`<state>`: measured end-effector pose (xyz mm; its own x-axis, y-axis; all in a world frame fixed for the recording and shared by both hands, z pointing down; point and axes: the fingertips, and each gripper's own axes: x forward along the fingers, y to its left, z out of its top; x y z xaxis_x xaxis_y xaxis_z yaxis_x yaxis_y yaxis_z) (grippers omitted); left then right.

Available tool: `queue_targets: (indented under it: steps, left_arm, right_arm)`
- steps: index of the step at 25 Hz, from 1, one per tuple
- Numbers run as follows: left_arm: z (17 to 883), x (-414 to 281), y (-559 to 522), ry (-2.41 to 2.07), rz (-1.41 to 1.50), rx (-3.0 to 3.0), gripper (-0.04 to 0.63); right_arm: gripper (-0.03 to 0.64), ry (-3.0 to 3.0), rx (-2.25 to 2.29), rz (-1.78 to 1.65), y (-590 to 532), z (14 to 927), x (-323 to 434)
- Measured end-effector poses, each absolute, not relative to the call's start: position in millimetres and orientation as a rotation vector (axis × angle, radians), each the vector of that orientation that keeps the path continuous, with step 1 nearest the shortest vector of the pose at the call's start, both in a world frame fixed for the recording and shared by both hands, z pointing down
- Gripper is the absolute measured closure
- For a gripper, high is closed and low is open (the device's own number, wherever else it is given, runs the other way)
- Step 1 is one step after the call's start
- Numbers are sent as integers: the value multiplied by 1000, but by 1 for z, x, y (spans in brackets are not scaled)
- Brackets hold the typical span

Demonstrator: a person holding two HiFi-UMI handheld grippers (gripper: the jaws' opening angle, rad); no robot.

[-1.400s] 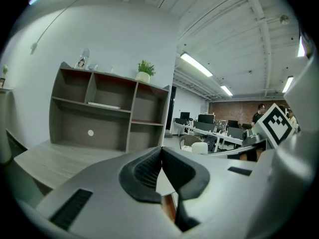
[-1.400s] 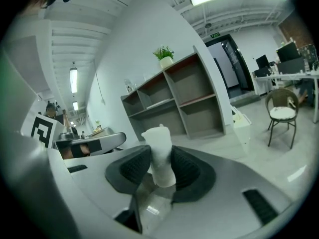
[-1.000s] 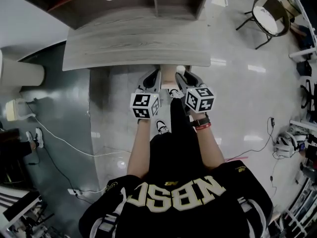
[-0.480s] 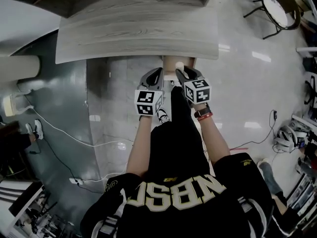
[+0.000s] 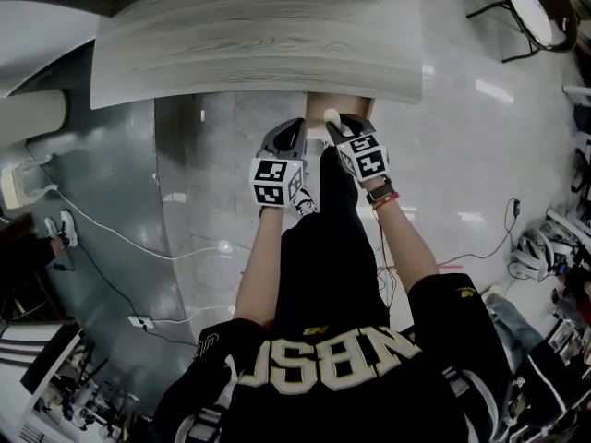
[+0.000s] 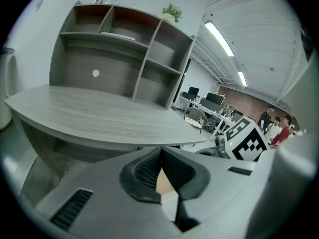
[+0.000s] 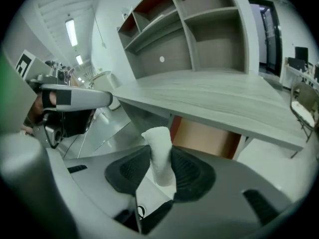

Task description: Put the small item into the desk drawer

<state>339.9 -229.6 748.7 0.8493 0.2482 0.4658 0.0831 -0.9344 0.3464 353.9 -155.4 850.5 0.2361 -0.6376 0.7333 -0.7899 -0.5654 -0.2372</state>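
Note:
A small white item [image 7: 158, 144] stands upright between the pads of my right gripper [image 7: 160, 158], which is shut on it. In the head view that gripper [image 5: 338, 121] holds the white item [image 5: 331, 114] just below the front edge of the grey wooden desk [image 5: 259, 49]. A brown drawer panel [image 7: 205, 136] shows under the desktop, right behind the item; whether the drawer is pulled out I cannot tell. My left gripper [image 5: 293, 129] hangs beside the right one, a little to its left. Its pads [image 6: 149, 171] meet with nothing between them.
A grey shelf unit [image 6: 119, 59] with a small plant [image 6: 171, 11] on top stands at the back of the desk. The person's leg and a shoe [image 5: 303, 203] are below the grippers. A white cable [image 5: 120, 247] trails over the floor at the left, and a chair [image 5: 534, 5] stands far right.
Both grippers have moved forward toward the desk's front edge, the right one still carrying the white item. The head view has shifted, so the desk now fills more of the top.

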Motion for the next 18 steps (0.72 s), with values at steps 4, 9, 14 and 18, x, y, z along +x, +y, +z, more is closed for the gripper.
queue_targets:
  steps: [4,9,14,18]
  left_arm:
    - [765,338,-234,237,763,2698,580]
    - [782,337,-241,211,782,2686,580]
    - [794,333,-239,207,800,2682,580]
    - [798,331,-239,203,798,2682,580]
  right_arm:
    - [479,-1387,2185,1231,-160,878,350]
    - [479,-1387,2062,1220,-160,915,353]
    - [479,-1369,1936,1194,-155,947,352]
    - [479,-1366,1846,1166,-157,965,354]
